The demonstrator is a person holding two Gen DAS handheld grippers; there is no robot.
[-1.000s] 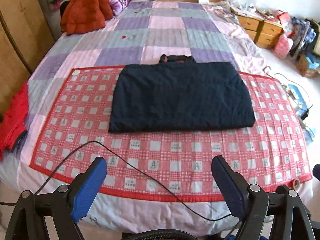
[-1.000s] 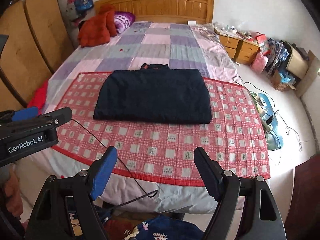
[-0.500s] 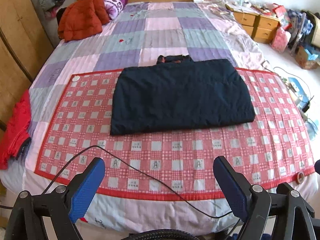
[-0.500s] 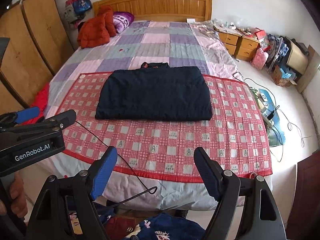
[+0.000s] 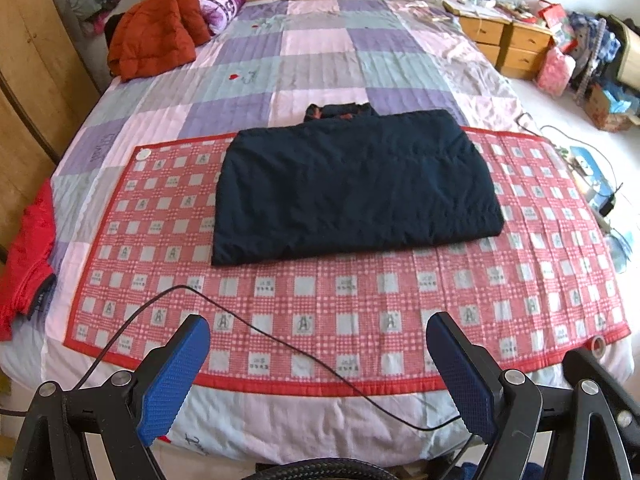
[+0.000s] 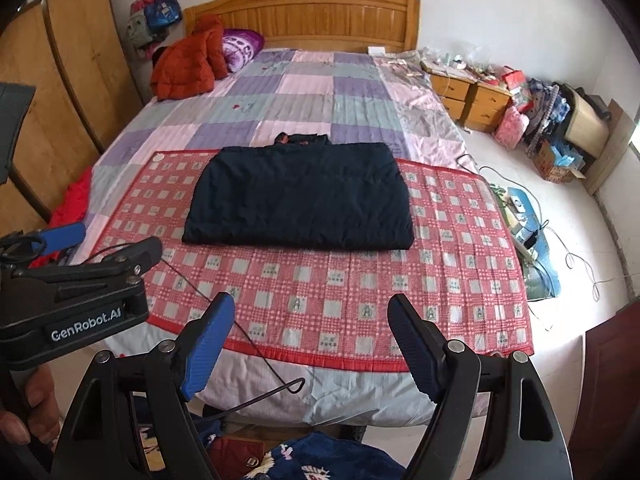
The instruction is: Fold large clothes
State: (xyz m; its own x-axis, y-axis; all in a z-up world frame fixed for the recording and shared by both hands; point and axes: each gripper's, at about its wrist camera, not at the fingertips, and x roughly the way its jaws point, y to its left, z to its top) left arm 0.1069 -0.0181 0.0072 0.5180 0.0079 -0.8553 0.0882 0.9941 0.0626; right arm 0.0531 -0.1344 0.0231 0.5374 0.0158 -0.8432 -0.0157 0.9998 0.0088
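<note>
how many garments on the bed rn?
3: folded navy garment on the checked mat, orange jacket by the headboard, red garment hanging over the left edge. More may be hidden.

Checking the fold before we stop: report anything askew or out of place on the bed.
The dark folded garment lies flat and tidy on the red checked mat, except its collar pokes past the far edge. A black cable trails loose across the mat's near edge.

Navy garment (image 5: 352,188); red-and-white checked mat (image 5: 360,304); quilt (image 5: 320,52) in purple, pink, seemingly grey patches; blue fingers (image 5: 176,376).
</note>
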